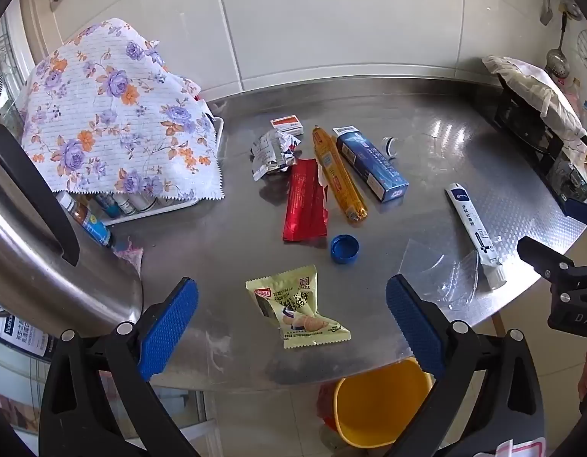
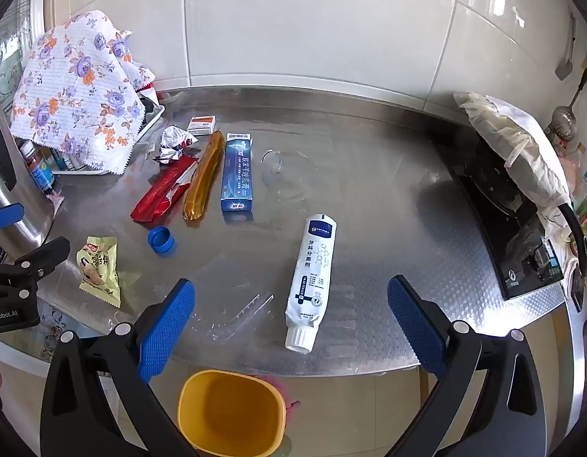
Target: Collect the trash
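Trash lies across a steel counter (image 1: 464, 160). A pale green snack wrapper (image 1: 297, 314) sits between the pads of my open left gripper (image 1: 291, 327), which hovers above it. A white tube (image 2: 312, 278) lies between the pads of my open right gripper (image 2: 291, 327), with clear plastic packaging (image 2: 236, 316) to its left. Farther back are a blue bottle cap (image 1: 344, 249), a red wrapper (image 1: 307, 202), an orange sausage stick (image 1: 339, 173), a blue toothpaste box (image 1: 371, 163), crumpled foil (image 1: 272, 152) and a small white-orange box (image 1: 287, 123). A yellow bin (image 2: 232, 413) stands on the floor below the counter's front edge.
A floral cloth (image 1: 114, 114) covers a rack of bottles at the back left. A steel kettle (image 1: 31, 251) stands at the left. A black stove (image 2: 522, 236) with a white bag on it fills the right side. A clear glass piece (image 2: 274, 162) lies mid-counter.
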Available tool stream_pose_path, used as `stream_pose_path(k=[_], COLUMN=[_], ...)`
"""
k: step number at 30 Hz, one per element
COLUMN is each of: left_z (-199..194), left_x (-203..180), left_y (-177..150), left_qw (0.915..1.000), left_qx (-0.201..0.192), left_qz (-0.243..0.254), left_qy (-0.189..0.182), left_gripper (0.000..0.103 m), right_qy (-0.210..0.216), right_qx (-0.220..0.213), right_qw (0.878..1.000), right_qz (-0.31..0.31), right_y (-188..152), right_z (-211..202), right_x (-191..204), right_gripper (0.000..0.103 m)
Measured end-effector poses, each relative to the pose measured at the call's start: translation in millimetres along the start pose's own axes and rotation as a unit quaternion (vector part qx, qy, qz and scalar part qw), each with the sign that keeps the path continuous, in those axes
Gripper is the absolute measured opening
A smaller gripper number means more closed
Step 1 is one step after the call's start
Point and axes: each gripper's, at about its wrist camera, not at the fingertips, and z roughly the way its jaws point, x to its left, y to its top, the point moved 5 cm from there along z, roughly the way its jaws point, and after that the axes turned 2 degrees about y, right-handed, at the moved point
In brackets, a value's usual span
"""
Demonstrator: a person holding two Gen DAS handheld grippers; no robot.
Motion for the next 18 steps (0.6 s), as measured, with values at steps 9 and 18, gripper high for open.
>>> stream_pose_path(k=[9, 18], left_z=[0.2, 1.8], left_x=[0.1, 12.0], left_y=[0.1, -1.3], left_qw=[1.0000, 0.9999], left_qx=[0.002, 0.003], left_qz=[-0.005, -0.007], left_qy=[-0.005, -0.009], left_gripper=[0.098, 0.098], right_qy=[0.001, 0.001], right_qx=[0.000, 0.002], right_qw=[1.000, 1.000], right_qz=[0.000, 0.000], right_y=[1.0, 1.1], right_z=[1.8, 1.3], right_x=[1.4, -0.6], right_gripper=[0.100, 0.100])
